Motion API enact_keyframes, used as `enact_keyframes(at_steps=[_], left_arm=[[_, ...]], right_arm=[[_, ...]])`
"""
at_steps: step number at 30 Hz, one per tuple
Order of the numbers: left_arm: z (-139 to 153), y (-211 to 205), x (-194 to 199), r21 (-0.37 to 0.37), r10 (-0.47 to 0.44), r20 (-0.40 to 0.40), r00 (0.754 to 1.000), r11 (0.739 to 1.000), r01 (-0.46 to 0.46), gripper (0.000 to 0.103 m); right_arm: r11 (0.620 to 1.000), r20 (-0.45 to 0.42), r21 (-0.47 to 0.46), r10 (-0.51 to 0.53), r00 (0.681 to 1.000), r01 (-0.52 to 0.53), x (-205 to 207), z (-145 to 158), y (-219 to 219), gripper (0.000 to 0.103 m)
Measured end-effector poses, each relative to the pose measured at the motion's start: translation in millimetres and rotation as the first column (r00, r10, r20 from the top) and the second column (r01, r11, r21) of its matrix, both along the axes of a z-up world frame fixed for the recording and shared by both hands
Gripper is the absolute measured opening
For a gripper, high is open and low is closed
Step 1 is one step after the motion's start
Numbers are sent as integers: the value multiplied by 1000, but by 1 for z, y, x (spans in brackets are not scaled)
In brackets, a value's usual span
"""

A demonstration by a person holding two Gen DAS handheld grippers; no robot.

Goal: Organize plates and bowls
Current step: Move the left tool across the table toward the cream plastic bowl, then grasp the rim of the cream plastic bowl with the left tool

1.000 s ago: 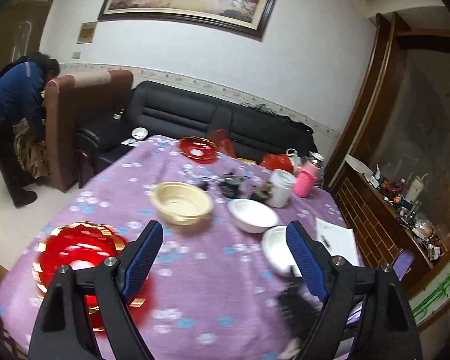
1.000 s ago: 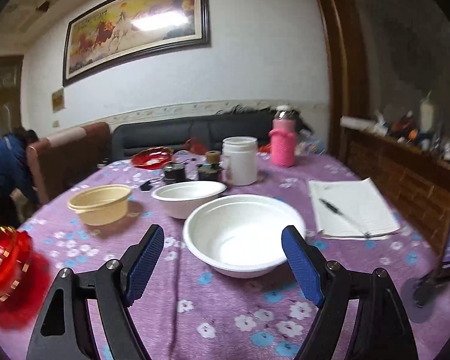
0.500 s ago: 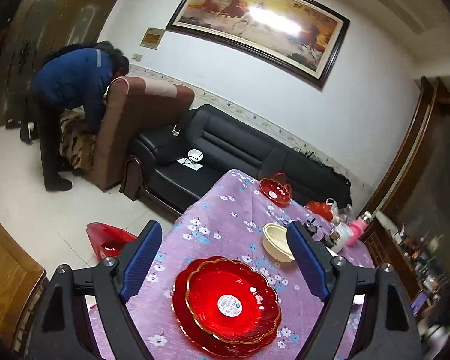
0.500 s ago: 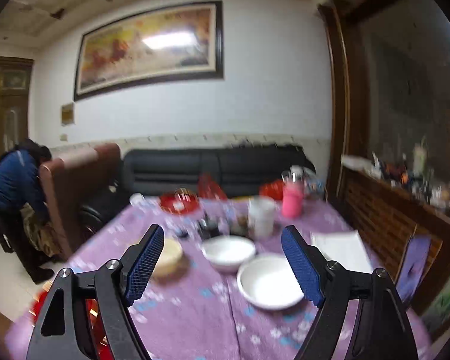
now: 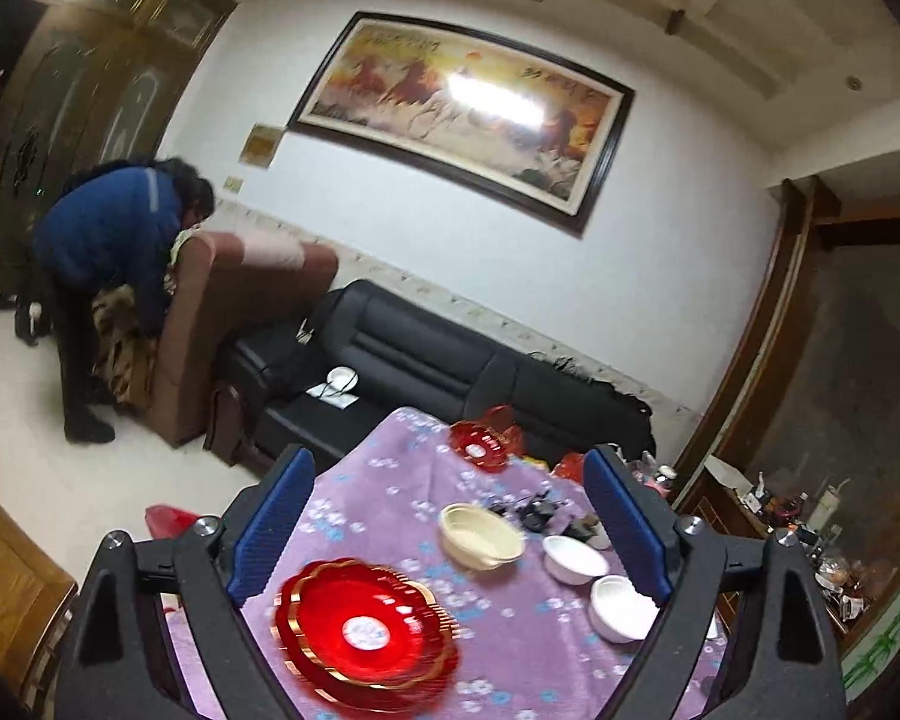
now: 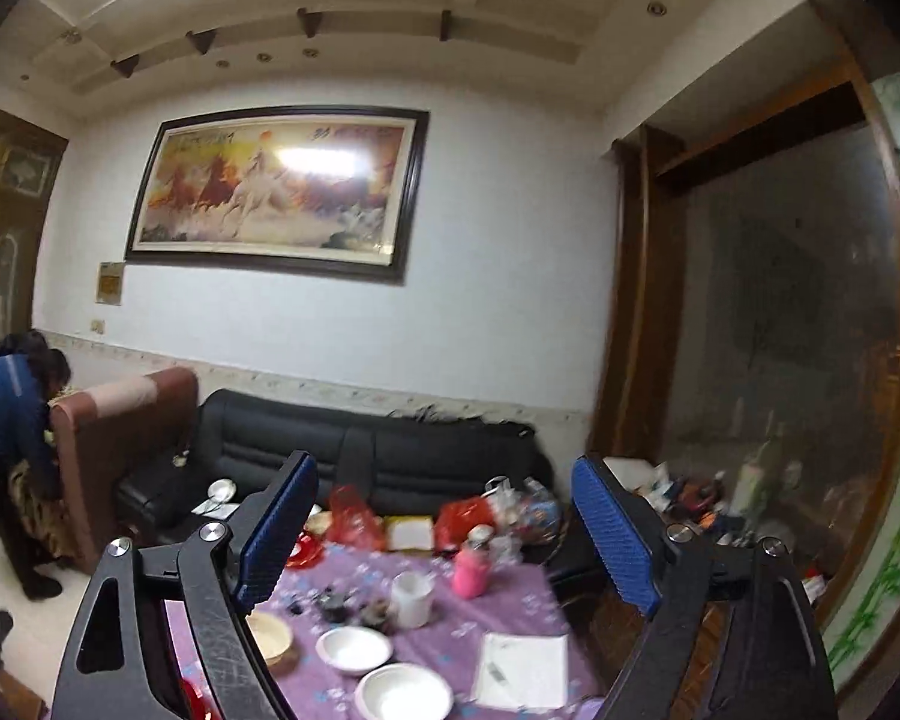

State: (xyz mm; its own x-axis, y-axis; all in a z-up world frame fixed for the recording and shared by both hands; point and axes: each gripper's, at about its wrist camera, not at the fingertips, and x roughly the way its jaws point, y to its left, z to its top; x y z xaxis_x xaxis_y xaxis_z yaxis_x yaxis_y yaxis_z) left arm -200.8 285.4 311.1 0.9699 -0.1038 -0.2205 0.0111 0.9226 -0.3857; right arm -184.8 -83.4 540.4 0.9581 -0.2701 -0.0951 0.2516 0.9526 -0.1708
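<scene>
A stack of red gold-rimmed plates (image 5: 363, 630) lies at the near left of the purple flowered table (image 5: 510, 648). A cream bowl (image 5: 480, 536) and two white bowls (image 5: 573, 558) (image 5: 621, 606) sit further right; another red plate (image 5: 477, 447) is at the far end. My left gripper (image 5: 447, 525) is open and empty, high above the table. In the right wrist view my right gripper (image 6: 444, 531) is open and empty, also high, over the white bowls (image 6: 354, 648) (image 6: 405, 693) and the cream bowl (image 6: 270, 636).
A white jar (image 6: 413, 597), a pink bottle (image 6: 471, 573), small dark items (image 6: 336, 600) and a notepad with a pen (image 6: 522, 666) are on the table. A black sofa (image 5: 438, 372) stands behind it. A person in blue (image 5: 114, 252) bends over a brown armchair. A cluttered sideboard (image 5: 798, 516) stands right.
Both grippers have risen and pulled back from the table, so the bowls and plates look smaller and lower. The left view has swung back right. Both stay open and empty.
</scene>
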Motion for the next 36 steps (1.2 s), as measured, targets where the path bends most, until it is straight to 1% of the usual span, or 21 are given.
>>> enact_keyframes(at_steps=[1, 3, 4, 6, 7, 8, 11, 13, 15, 17, 20, 21, 23, 25, 26, 27, 30, 31, 33, 35, 36], left_arm=[[7, -11, 0, 18, -9, 4, 1000, 1000, 9, 94], [18, -32, 2, 54, -31, 5, 1000, 998, 30, 94], [23, -42, 5, 72, -48, 2, 999, 996, 48, 94], [29, -63, 14, 102, -92, -18, 996, 990, 93, 94], [31, -72, 21, 115, -114, -33, 993, 986, 117, 94], [33, -81, 27, 127, -136, -49, 989, 982, 141, 94], [38, -103, 46, 157, -180, -91, 980, 969, 192, 94], [46, -116, 60, 184, -200, -104, 974, 959, 217, 94], [52, -124, 76, 211, -197, -118, 973, 953, 219, 94], [58, -131, 101, 238, -182, -141, 973, 948, 211, 94], [56, -135, 134, 259, -159, -169, 973, 945, 199, 94], [51, -134, 153, 256, -144, -192, 971, 947, 191, 94], [38, -131, 179, 233, -128, -234, 964, 955, 183, 94], [14, -124, 213, 194, -120, -301, 946, 964, 184, 94], [-1, -120, 230, 169, -120, -339, 933, 968, 186, 94], [-10, -117, 241, 153, -121, -361, 925, 970, 187, 94], [-53, -109, 285, 105, -125, -453, 883, 976, 192, 94], [-71, -107, 302, 92, -122, -488, 864, 978, 189, 94], [-95, -105, 321, 78, -116, -531, 839, 980, 185, 94], [-120, -102, 342, 56, -112, -580, 807, 983, 177, 94], [-135, -100, 354, 29, -120, -606, 787, 984, 173, 94]], right_arm=[[1000, -4, 14, 2, 1000, -2, -1, 4, -8, 90], [998, -6, 62, 30, 1000, -29, -2, 0, -23, 91], [994, -18, 94, 49, 999, -48, 1, -11, -34, 92], [990, -48, 127, 73, 996, -66, 7, -30, -48, 92], [987, -74, 138, 87, 993, -77, 14, -45, -56, 92], [987, -101, 143, 92, 991, -77, 23, -59, -63, 92], [983, -141, 172, 96, 985, -71, 45, -90, -80, 92], [975, -155, 211, 100, 983, -66, 62, -101, -95, 92], [963, -172, 259, 114, 978, -67, 81, -110, -109, 92], [948, -192, 311, 134, 972, -69, 105, -122, -118, 92], [915, -228, 394, 193, 954, -91, 147, -149, -123, 92], [895, -249, 434, 231, 941, -105, 169, -165, -121, 92], [863, -276, 489, 292, 916, -127, 199, -192, -116, 92], [814, -297, 560, 370, 880, -153, 233, -229, -104, 92], [793, -307, 588, 402, 862, -161, 248, -246, -97, 90], [773, -322, 614, 432, 842, -162, 263, -263, -88, 87], [724, -371, 672, 510, 776, -155, 304, -320, -55, 82], [712, -391, 687, 531, 752, -145, 317, -341, -44, 80], [683, -420, 719, 570, 706, -124, 338, -378, -24, 77], [672, -447, 734, 586, 676, -97, 351, -411, -10, 77], [670, -456, 737, 589, 667, -88, 357, -421, -5, 77]])
